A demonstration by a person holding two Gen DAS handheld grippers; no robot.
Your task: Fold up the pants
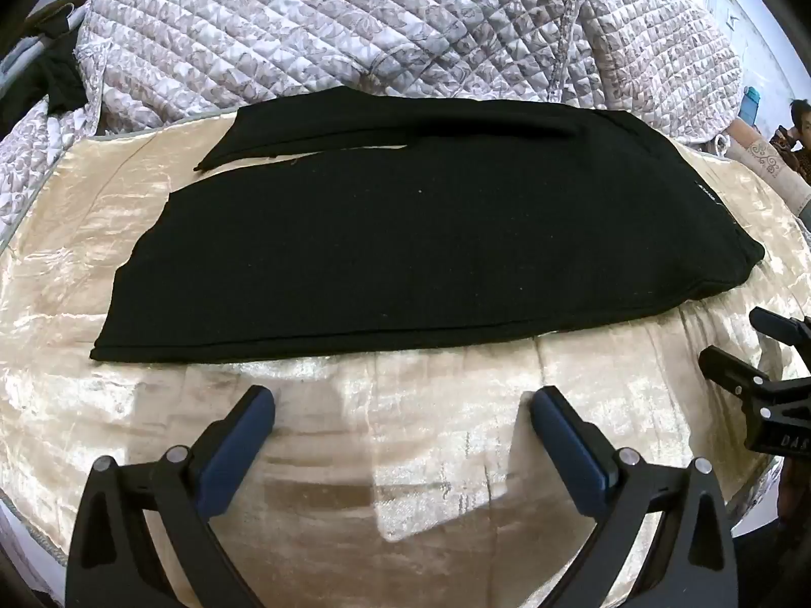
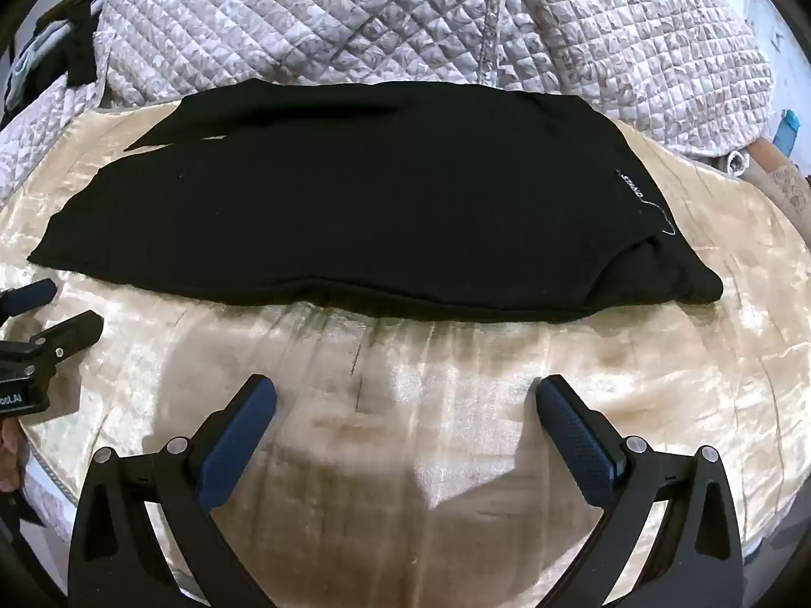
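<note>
A pair of black pants (image 1: 405, 243) lies flat across the middle of the bed, spread on a pale gold sheet (image 1: 355, 456) with a crushed, shiny nap that catches the light in streaks. The cloth of the pants is matte and dense, speckled with a few bits of lint. They lie folded lengthwise, one leg on the other, the legs running out to the left, where the far leg peeks out as a narrow wedge with a sliver of gold showing between the two. The waist end sits to the right, thicker and rounded, with a small woven label (image 2: 630, 187) sewn near it and a loose pale thread curling beside that.

Behind the pants a quilted bedspread (image 1: 355, 25) is heaped up, stitched in small diamonds over a faded grey-brown leaf print, soft and puffy. At the far left some dark clothing (image 1: 61, 81) lies bunched on it.

The left gripper (image 1: 403, 408) hovers over bare gold sheet just short of the near edge of the pants, jaws spread wide with nothing between them; its fingers (image 1: 238, 435) are black plastic faced with dark blue pads. The right gripper (image 2: 405, 400) hangs likewise near the waist end, jaws wide and empty, its blue pads finely dimpled
</note>
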